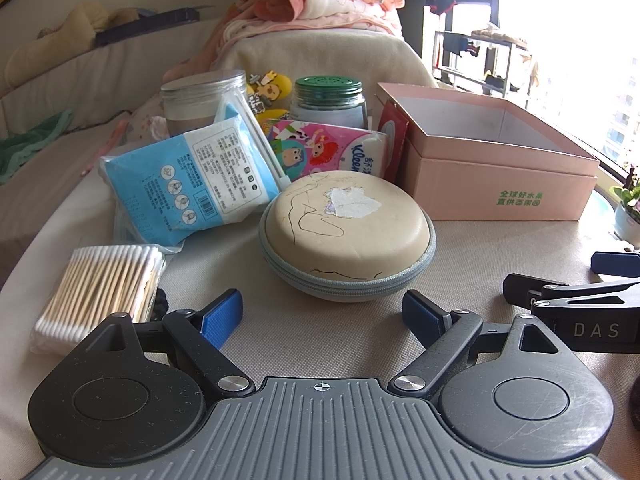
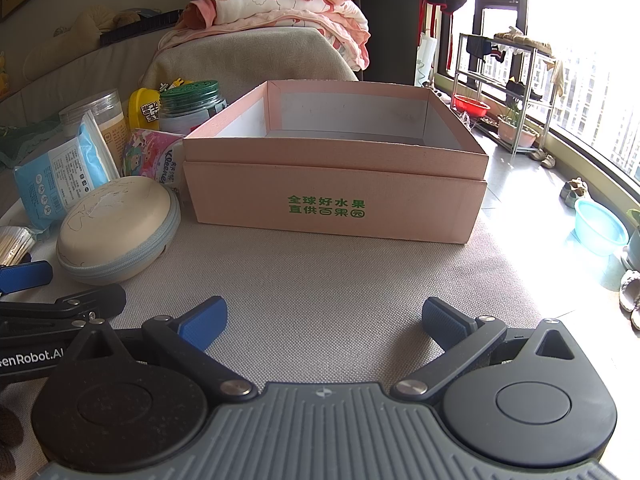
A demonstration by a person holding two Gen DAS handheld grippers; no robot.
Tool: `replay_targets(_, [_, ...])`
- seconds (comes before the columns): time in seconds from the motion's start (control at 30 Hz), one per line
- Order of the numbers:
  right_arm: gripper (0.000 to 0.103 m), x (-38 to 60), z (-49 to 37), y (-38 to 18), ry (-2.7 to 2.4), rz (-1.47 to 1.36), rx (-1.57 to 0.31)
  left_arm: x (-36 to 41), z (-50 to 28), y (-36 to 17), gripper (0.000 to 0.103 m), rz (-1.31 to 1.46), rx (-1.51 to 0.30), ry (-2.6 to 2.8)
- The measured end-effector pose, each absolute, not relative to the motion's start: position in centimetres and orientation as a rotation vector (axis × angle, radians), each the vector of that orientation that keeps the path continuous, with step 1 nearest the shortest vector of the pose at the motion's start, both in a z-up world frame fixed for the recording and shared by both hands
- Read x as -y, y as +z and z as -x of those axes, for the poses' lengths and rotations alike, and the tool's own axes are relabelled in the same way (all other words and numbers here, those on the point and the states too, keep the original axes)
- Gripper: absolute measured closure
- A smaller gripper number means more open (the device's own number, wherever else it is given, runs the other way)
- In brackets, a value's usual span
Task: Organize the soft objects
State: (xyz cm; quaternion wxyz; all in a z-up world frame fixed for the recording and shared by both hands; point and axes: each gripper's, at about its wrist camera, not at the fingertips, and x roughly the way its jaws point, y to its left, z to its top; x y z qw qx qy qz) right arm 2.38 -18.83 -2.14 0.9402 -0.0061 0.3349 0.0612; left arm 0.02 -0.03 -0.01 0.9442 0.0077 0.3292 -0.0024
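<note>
A round beige zip case [image 1: 347, 236] lies on the cloth-covered table just ahead of my left gripper [image 1: 322, 312], which is open and empty. Behind the case lean a blue-and-white pack [image 1: 188, 184] and a Kleenex tissue pack [image 1: 320, 150]. A pack of cotton swabs [image 1: 100, 286] lies at the left. An open pink box [image 2: 336, 184] stands ahead of my right gripper [image 2: 322, 322], which is open and empty. The case also shows in the right wrist view [image 2: 118, 232], left of the box.
Two jars [image 1: 204, 100] [image 1: 329, 100] and a yellow toy [image 1: 272, 88] stand behind the packs. Folded pink clothes [image 2: 280, 4] lie on a covered chair behind the table. The right gripper's fingers [image 1: 576, 300] reach in at the right of the left wrist view. The table edge drops off at the right.
</note>
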Motion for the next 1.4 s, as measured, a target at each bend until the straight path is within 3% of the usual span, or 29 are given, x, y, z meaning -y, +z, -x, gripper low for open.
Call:
replay_targets(0.97, [0.0, 18.7, -2.4, -2.2, 0.126, 0.014, -0.684, -0.8, 0.5, 0.5, 0.016, 0.006, -0.666, -0.119])
replay_targets(1.27, [0.0, 19.1, -3.3, -1.3, 0.185, 0.049, -0.805, -8.9, 1.0, 4.9, 0.018, 0.006, -0.587, -0.106])
replay_targets(1.4, [0.0, 19.0, -3.7, -1.1, 0.2, 0.061, -0.84, -14.5, -1.0, 4.6, 0.019, 0.112, -0.676, -0.021])
